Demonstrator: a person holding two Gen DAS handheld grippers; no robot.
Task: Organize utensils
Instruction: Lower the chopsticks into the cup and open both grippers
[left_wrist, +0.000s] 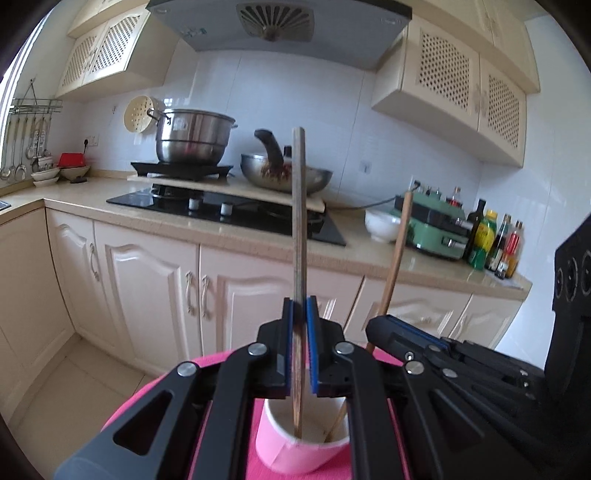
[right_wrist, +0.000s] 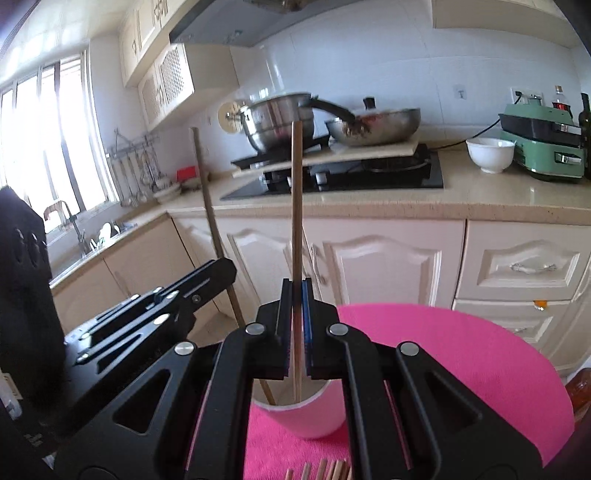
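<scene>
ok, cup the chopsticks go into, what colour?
Pink outside, pale inside; the cup shows best in the left wrist view.

A pink cup (left_wrist: 303, 443) with a white interior stands on a hot-pink mat (right_wrist: 461, 350), a brown wooden chopstick (left_wrist: 299, 229) and a paler tan chopstick (right_wrist: 296, 229) rising from it. The black left gripper (left_wrist: 300, 347) and black right gripper (right_wrist: 296, 332) both carry blue pads. Cream cabinet doors (left_wrist: 155, 280) run beneath a beige speckled countertop (right_wrist: 480, 199), with lattice-patterned cream cupboards (left_wrist: 461, 77) above white wall tiles (left_wrist: 332, 122). A glossy black hob (right_wrist: 388, 181) bears a silver steel pot (left_wrist: 194, 138) and silver pan (right_wrist: 376, 127). Beside a white bowl (right_wrist: 489, 153) sits a mint-green appliance (right_wrist: 543, 147) trimmed in black.
</scene>
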